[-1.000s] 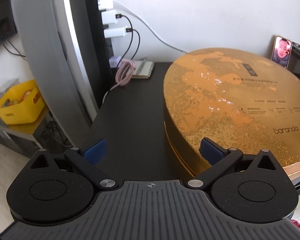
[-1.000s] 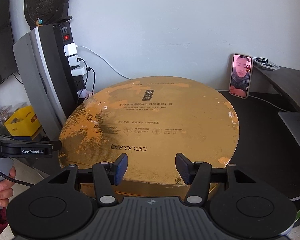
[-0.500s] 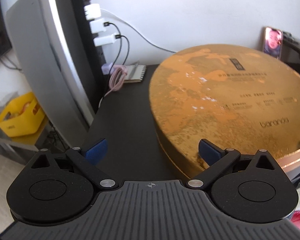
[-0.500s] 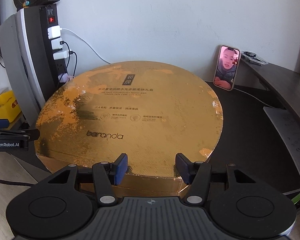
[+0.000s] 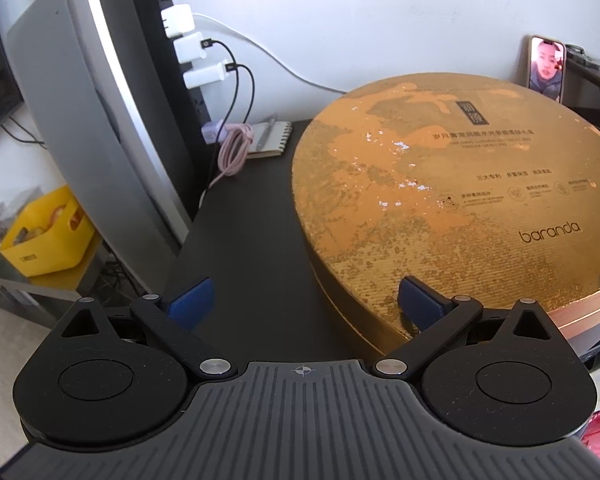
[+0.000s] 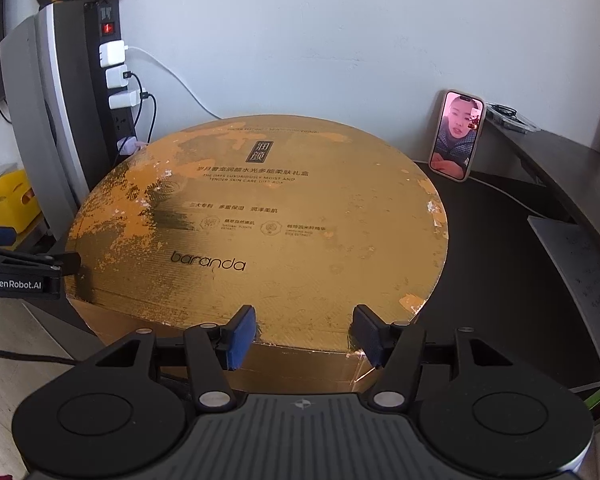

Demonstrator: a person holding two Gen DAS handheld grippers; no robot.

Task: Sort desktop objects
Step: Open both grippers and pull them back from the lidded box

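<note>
- A large round gold box (image 6: pixel 260 232), printed "baranda", lies flat on the dark desk (image 5: pixel 256 240) and fills most of its near part; the box's front rim reaches the desk's front edge.
- The right gripper (image 6: pixel 304 334) sits at the box's front rim. Its blue-padded fingers (image 6: pixel 240 336) stand partly apart, one on either side of a stretch of the lid's edge. Whether the pads touch the lid I cannot tell; they close on nothing.
- The left gripper (image 5: pixel 306 304) is at the desk's left front corner, its jaws spread wide and empty. The right-hand finger (image 5: pixel 420 304) lies over the box's left rim; the left-hand finger hangs past the desk's left edge.
- In the right wrist view, the left gripper's tip (image 6: pixel 66 262) appears level with the lid at the box's left side, very close to its edge; contact cannot be made out.
- At the desk's back left corner lie a small spiral notepad (image 5: pixel 274 140) and a coiled pink cable (image 5: pixel 234 152), just beside each other and clear of the box.
- A black power strip (image 6: pixel 112 80) stands upright behind that corner, with white chargers plugged in and a red switch lit.
- A phone (image 6: pixel 456 136) with a lit screen leans against the wall at the desk's back right, apart from the box.
- A white sheet of paper (image 6: pixel 580 280) lies along the desk's right edge.
- A yellow bin (image 5: pixel 48 236) sits on a lower shelf to the left of the desk.
</note>
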